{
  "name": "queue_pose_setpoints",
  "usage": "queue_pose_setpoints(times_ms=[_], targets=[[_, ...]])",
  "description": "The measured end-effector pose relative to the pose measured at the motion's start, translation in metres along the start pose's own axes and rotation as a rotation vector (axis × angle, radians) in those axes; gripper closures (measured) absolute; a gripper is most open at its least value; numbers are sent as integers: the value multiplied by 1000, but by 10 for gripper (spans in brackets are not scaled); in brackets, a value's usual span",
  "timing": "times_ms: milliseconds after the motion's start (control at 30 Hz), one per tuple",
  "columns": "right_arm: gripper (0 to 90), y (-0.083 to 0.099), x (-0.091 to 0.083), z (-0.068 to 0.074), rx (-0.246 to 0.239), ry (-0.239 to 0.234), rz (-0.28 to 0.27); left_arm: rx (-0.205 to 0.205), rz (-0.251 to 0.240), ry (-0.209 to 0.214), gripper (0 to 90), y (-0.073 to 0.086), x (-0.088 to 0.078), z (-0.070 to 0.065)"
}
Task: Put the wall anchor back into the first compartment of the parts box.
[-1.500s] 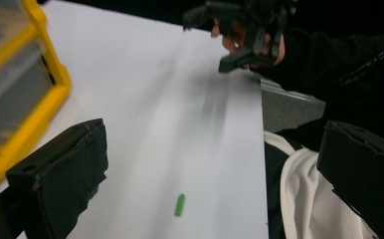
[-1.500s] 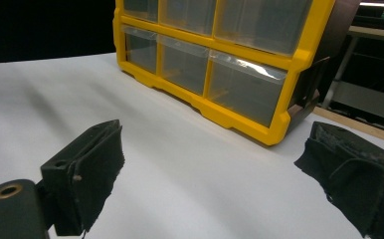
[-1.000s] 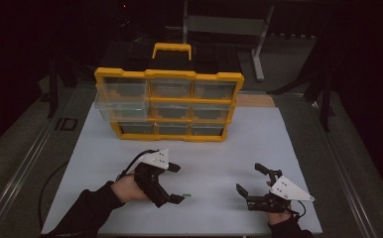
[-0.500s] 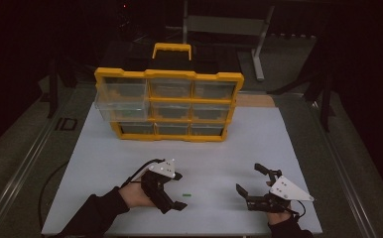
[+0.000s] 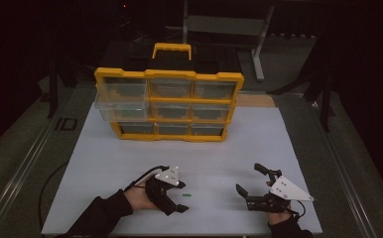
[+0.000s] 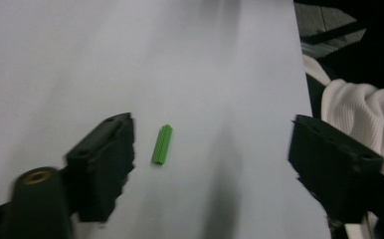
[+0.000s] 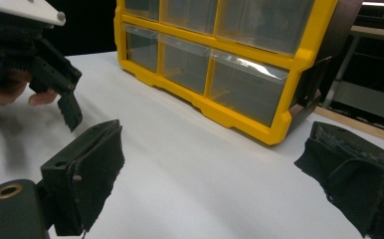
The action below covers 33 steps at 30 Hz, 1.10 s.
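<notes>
White, smooth surface [image 5: 130, 163] carries a small ribbed green plug [image 6: 162, 144], lying untouched between the closing left gripper's [image 5: 178, 197] spread jaws. Right gripper [image 5: 251, 186] rests released, empty. Yellow drawer cabinet [image 5: 169, 106] stands behind.

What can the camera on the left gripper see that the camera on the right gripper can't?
The left gripper view looks down at a little green peg lying on the white table, between that gripper's two black jaws and touching neither, though they have just been closing. A white ribbed cloth sits at the table's edge. The right gripper view looks across the table at the yellow drawer organizer with its clear drawers, and at the left gripper held in a hand. Both share the white table and a pair of open black jaws at the bottom.
</notes>
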State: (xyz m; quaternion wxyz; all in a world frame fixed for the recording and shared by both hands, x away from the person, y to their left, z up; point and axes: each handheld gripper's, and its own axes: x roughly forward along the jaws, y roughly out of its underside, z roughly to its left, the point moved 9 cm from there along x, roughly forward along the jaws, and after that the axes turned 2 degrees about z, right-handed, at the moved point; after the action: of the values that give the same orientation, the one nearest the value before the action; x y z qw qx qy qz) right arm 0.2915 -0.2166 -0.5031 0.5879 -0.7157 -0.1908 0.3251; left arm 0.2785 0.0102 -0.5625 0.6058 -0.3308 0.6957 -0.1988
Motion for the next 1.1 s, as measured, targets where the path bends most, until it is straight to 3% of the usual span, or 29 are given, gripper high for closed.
queue_pose_setpoints(times_ms=[33,133,433,733,767,900,1100], targets=[[81,0,0,0,1,-1,1,3,-1,-17,264,1,2,3],[81,0,0,0,0,-2,1,10,8,-46,342,2,6,9],[81,0,0,0,-1,-1,0,-11,24,-71,593,6,12,20],[81,0,0,0,2,-2,1,-5,41,-81,695,5,18,20],[81,0,0,0,1,-1,0,15,54,-82,714,4,20,17],[81,1,0,0,4,-2,3,28,70,-100,773,3,21,18],[81,0,0,0,1,-4,2,22,82,-98,827,3,21,20]])
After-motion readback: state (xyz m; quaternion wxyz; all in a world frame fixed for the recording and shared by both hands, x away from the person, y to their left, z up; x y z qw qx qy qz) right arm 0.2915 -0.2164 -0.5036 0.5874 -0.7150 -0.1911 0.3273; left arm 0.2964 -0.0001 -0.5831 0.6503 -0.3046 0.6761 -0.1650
